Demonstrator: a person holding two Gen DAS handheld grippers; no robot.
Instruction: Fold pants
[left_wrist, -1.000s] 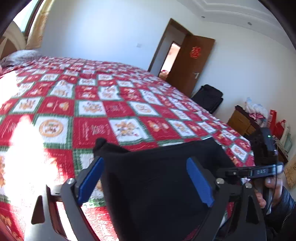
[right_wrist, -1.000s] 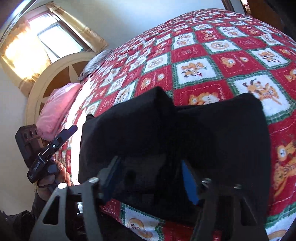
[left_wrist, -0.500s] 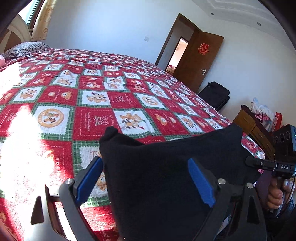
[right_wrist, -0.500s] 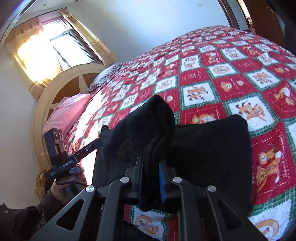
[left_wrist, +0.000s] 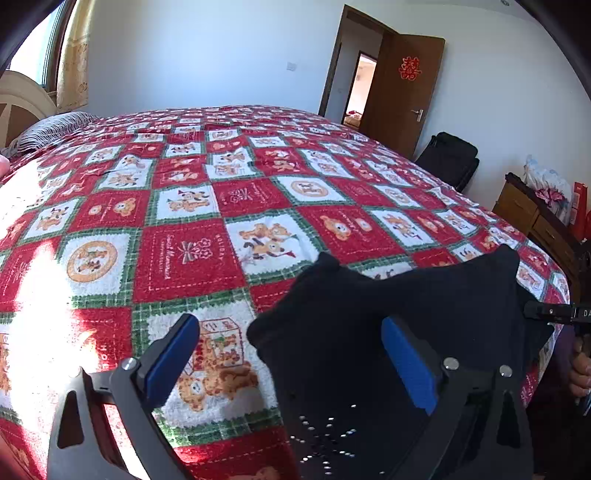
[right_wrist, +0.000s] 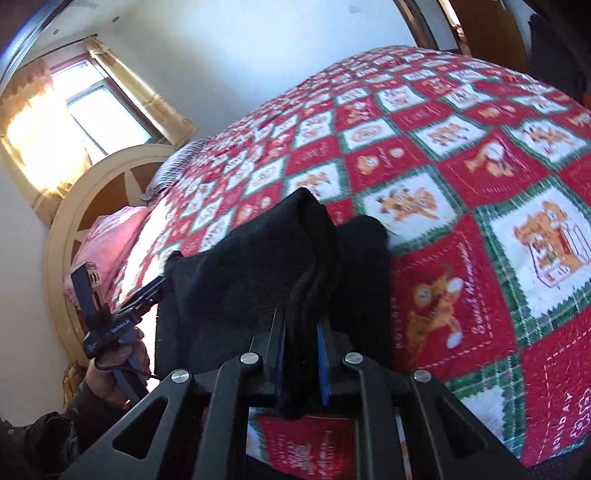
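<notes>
2 pads of right gripper (right_wrist: 300, 354) pinch black pants (right_wrist: 273, 266).

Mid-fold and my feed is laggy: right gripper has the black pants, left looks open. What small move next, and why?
Probably close the left gripper on the fabric edge between its fingers. The right gripper already pinches a bunched fold of the black pants above the quilt, while the left jaws stand wide apart, so one side hangs unsupported.
</notes>
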